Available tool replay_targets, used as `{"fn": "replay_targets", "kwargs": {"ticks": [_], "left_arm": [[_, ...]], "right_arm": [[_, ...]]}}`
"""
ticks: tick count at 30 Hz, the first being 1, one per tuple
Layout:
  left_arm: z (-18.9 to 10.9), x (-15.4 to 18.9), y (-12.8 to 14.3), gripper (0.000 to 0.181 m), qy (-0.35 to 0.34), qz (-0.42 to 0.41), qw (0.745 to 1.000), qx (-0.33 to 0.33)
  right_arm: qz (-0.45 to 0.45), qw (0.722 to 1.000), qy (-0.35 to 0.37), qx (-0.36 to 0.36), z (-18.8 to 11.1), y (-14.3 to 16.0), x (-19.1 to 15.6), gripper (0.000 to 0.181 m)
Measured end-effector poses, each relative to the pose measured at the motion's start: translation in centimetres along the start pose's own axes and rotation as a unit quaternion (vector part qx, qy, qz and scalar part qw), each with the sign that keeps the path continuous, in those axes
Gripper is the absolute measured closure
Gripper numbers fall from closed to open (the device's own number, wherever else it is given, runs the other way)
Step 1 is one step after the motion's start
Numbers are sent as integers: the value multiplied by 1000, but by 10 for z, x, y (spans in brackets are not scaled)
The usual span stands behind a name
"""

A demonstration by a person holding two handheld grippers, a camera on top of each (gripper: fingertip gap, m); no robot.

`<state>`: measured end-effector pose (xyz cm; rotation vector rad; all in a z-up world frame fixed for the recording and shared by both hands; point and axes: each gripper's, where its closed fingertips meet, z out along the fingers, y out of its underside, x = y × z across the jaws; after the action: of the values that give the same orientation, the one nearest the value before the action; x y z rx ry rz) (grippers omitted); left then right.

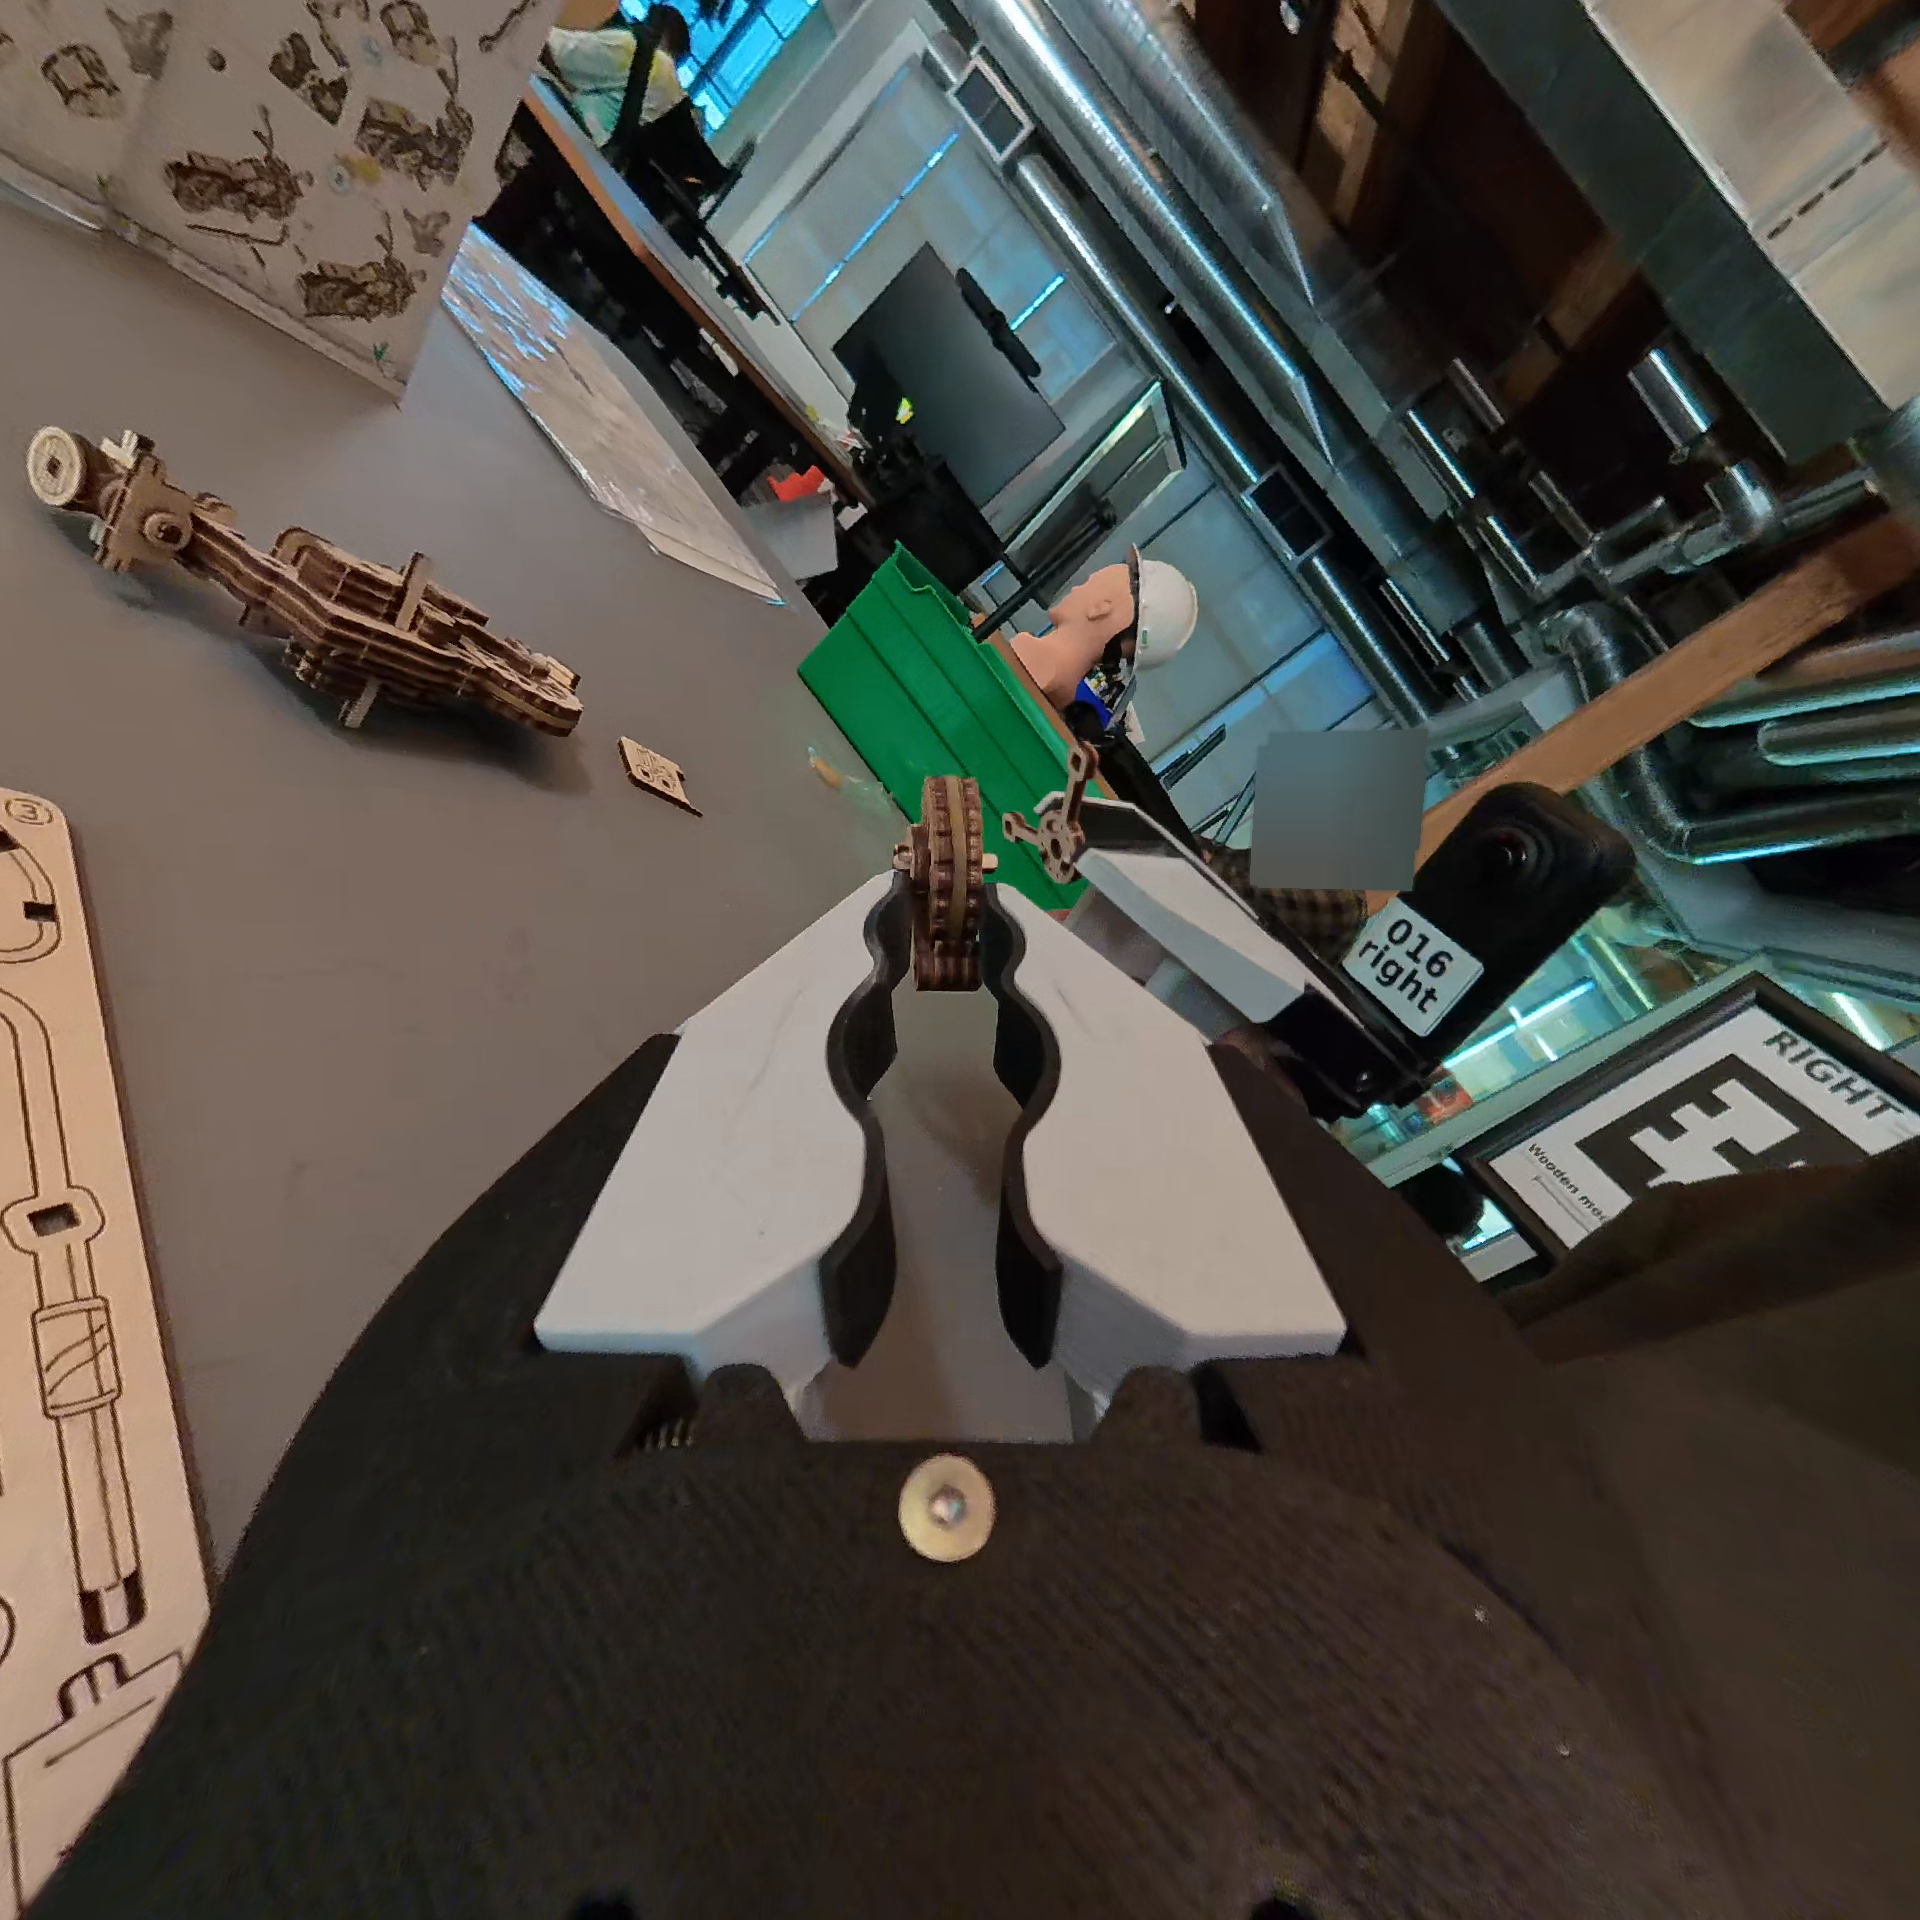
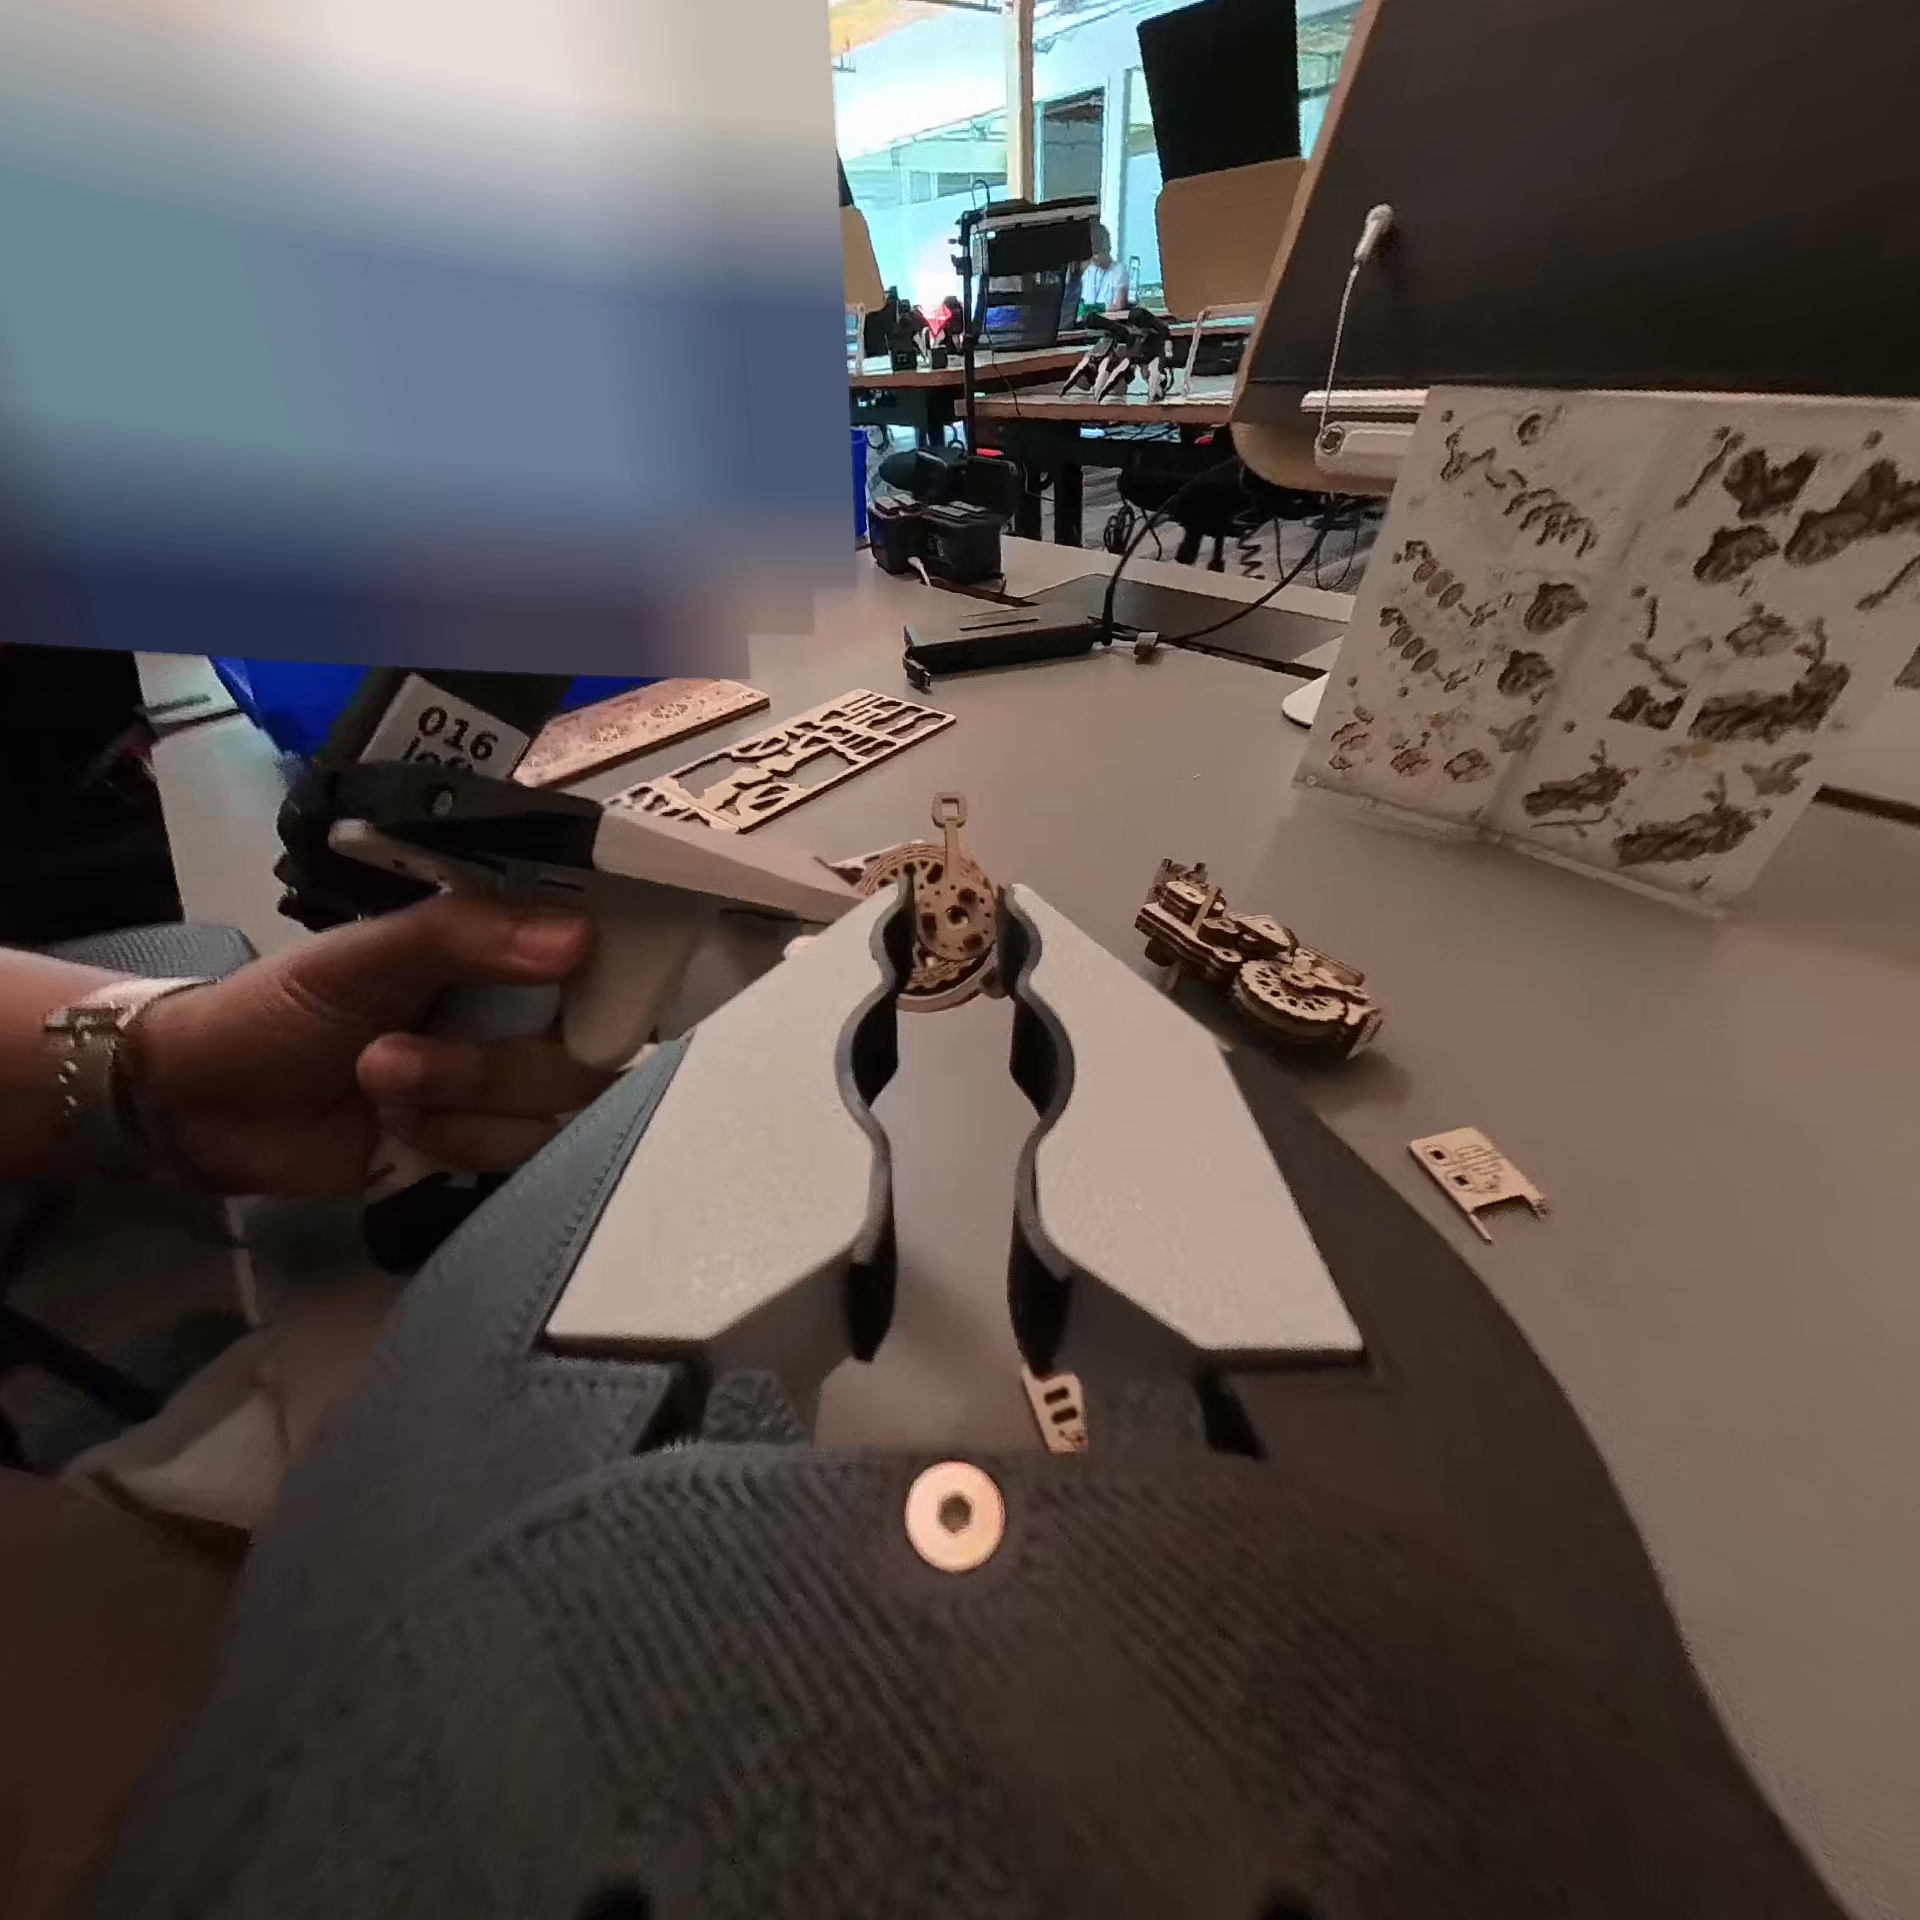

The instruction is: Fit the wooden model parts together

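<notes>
My left gripper (image 1: 948,896) is shut on a small wooden wheel (image 1: 948,914), held edge-on above the grey table. My right gripper (image 2: 954,920) is shut on a small wooden lever piece (image 2: 958,920), a holed disc with a thin arm pointing up. In the right wrist view the left gripper (image 2: 847,899) comes in from the left, and its wheel (image 2: 940,992) sits directly behind the lever piece, close to or touching it. In the left wrist view the right gripper (image 1: 1081,857) and the lever piece (image 1: 1058,826) are just right of the wheel. The part-built wooden model (image 1: 312,597) lies on the table.
The model (image 2: 1257,961) lies right of my right gripper. A small flat wooden piece (image 2: 1475,1174) lies nearer, and another (image 2: 1055,1408) below my fingers. Punched wooden sheets (image 2: 790,758) (image 1: 62,1247) lie on the table. An instruction booklet (image 2: 1621,644) stands propped. A green bin (image 1: 914,665) is beyond the table edge. Only a small space, under 4 cm, lies between the two pairs of fingers.
</notes>
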<state>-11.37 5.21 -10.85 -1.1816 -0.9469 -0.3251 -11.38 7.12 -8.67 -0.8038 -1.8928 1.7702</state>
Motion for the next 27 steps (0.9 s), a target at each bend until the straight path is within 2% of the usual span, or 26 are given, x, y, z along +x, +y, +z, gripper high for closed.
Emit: {"fn": "replay_targets", "kwargs": {"ticks": [5, 8, 10, 12, 15, 18, 21, 24, 27], "left_arm": [[-1, 0, -3, 172, -15, 34, 999, 5], [-5, -5, -11, 171, -42, 61, 997, 19], [-9, -11, -17, 172, -66, 83, 994, 29], [-10, -13, -20, 172, -79, 102, 991, 31], [-9, -11, -18, 172, -80, 117, 990, 24], [-7, -10, -14, 171, -76, 115, 990, 16], [-7, -13, -13, 171, -77, 103, 992, 13], [-8, -15, -14, 172, -78, 90, 993, 14], [-7, -16, -11, 171, -77, 87, 993, 7]], "right_arm": [[47, 999, 9, 7, -1, 0, 10, 168], [65, 997, 16, -29, -1, 11, 24, 168], [37, 991, 22, -127, 2, 42, 34, 167], [-6, 970, 62, -235, -3, 77, 52, 167], [-12, 945, 114, -307, -14, 101, 75, 167], [59, 946, 90, -307, -14, 104, 69, 165], [99, 959, 35, -264, -10, 89, 60, 138], [100, 964, 14, -248, -15, 82, 65, 143], [76, 955, 22, -286, -22, 99, 78, 145]]}}
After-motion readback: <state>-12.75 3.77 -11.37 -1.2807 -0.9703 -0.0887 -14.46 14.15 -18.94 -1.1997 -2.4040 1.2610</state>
